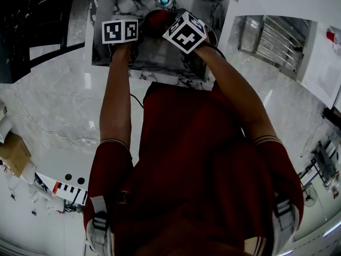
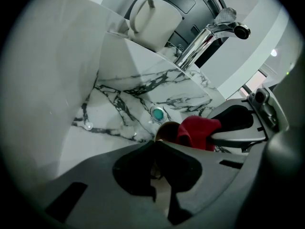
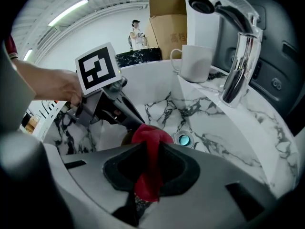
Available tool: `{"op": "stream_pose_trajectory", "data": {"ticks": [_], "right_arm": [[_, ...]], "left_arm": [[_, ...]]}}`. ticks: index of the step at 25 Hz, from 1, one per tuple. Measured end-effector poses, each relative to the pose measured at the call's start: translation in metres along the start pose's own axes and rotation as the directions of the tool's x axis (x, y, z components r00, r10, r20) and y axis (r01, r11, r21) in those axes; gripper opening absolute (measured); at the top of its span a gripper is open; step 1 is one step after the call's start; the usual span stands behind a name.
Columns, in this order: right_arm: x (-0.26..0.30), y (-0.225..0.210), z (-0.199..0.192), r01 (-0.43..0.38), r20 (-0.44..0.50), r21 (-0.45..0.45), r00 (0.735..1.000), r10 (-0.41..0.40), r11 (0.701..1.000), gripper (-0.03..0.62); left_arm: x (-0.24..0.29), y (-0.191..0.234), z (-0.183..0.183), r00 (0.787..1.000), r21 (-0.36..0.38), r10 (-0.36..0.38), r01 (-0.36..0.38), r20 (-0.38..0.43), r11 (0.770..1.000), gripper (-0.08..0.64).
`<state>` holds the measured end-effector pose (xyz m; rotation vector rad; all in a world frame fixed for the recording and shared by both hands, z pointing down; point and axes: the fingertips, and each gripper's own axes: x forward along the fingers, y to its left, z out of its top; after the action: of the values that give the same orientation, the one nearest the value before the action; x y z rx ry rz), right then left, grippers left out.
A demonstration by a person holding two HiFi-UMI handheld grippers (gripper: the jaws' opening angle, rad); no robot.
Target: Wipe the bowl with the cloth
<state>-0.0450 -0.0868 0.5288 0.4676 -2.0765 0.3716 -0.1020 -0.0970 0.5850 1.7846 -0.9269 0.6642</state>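
Right gripper (image 3: 150,149) — jaws clenched on the red cloth (image 3: 148,175). One limp fold trails back between them toward the camera and the rest is bunched up past the tips. Cloth is plain red and soft-looking, with no label showing.

Left gripper (image 2: 156,144) has its jaws pinched together on the rim of the bowl (image 2: 167,129). The bowl is small and brown, and largely covered by the cloth wad touching it.

Bowl and cloth sit down inside the sink (image 3: 167,87), on the near side of the drain (image 3: 183,139) and just short of it. Sink is white marble with black veining. Drain has a metal ring and a teal centre.

The marker cube (image 3: 97,68) on the left gripper carries only black-and-white squares, no letters.

Beyond the drain, a chrome faucet (image 3: 238,56) arches over from the ledge. Also on the ledge beyond the drain is a plain white mug (image 3: 198,63), unmarked.

Farther back from the drain — a cardboard box (image 3: 167,13) with faint printed characters, too small to read.
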Motion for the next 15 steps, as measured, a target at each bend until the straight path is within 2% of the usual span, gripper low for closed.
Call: {"op": "stream_pose_trajectory", "data": {"ticks": [15], "right_arm": [[-0.036, -0.013, 0.009, 0.035, 0.134, 0.067, 0.99, -0.044, 0.997, 0.064]], "left_arm": [[-0.012, -0.003, 0.01, 0.994, 0.051, 0.068, -0.072, 0.085, 0.996, 0.029]]}}
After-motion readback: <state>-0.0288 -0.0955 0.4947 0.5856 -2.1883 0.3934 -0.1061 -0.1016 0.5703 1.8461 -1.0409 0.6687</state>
